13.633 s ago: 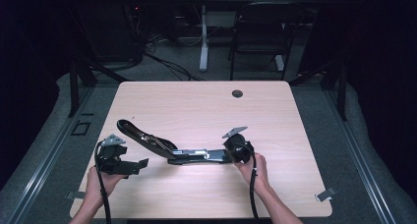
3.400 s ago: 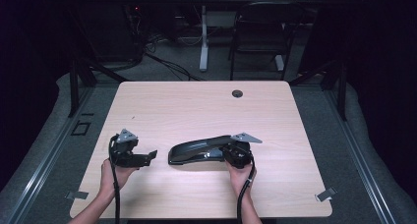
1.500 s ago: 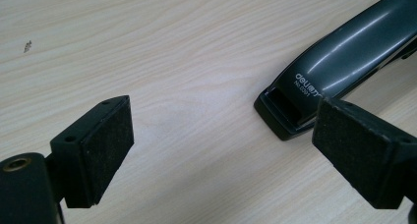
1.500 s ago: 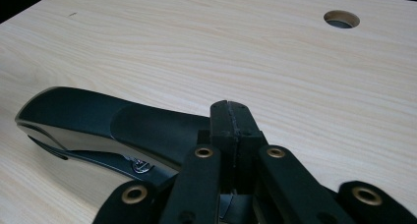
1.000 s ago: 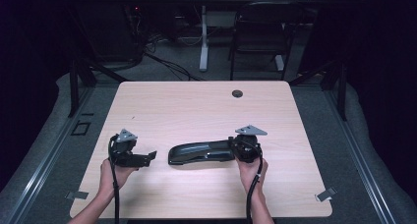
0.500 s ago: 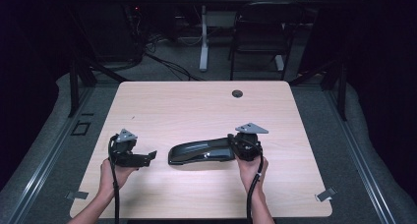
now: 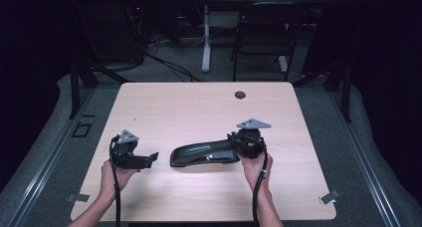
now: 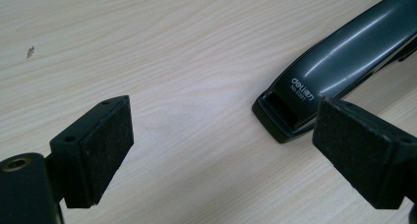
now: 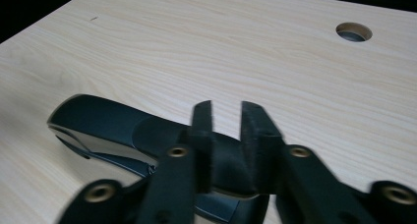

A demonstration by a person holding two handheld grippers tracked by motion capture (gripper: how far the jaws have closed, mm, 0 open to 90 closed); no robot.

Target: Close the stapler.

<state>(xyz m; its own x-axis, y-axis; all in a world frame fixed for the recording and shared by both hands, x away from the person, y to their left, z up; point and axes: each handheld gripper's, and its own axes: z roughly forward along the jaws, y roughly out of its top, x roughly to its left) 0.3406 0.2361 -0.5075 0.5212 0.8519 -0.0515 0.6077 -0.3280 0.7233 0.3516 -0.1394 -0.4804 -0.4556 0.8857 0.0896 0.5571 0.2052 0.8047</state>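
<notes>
From the high view, a closed black stapler (image 7: 204, 155) is lying flat near the middle front of the wooden table (image 7: 199, 107), its nose pointing toward the person's left. The right gripper (image 7: 247, 143) is sitting over the stapler's back end, while the left gripper (image 7: 144, 160) is resting on the table a little apart from the nose, with a strip of bare wood between them.

In the left gripper view, the two black pads (image 8: 101, 145) are standing wide apart with nothing between them, so this gripper is released. The stapler's nose (image 8: 295, 103) is lying just ahead and to one side, flat on the table.

In the right gripper view, the jaws have just been opening: a narrow gap is showing between the pads (image 9: 202, 135), and they are hovering over the stapler's rear hump (image 9: 147, 135) rather than pinching it, so this gripper is letting go.

Judging from this, the step in hand is releasing the closed stapler and backing away. To do it well, the right gripper should be opening fully before lifting, then rising straight up so neither pad is dragging the stapler sideways or tipping its back end. The left gripper should be staying clear of the nose.
</notes>
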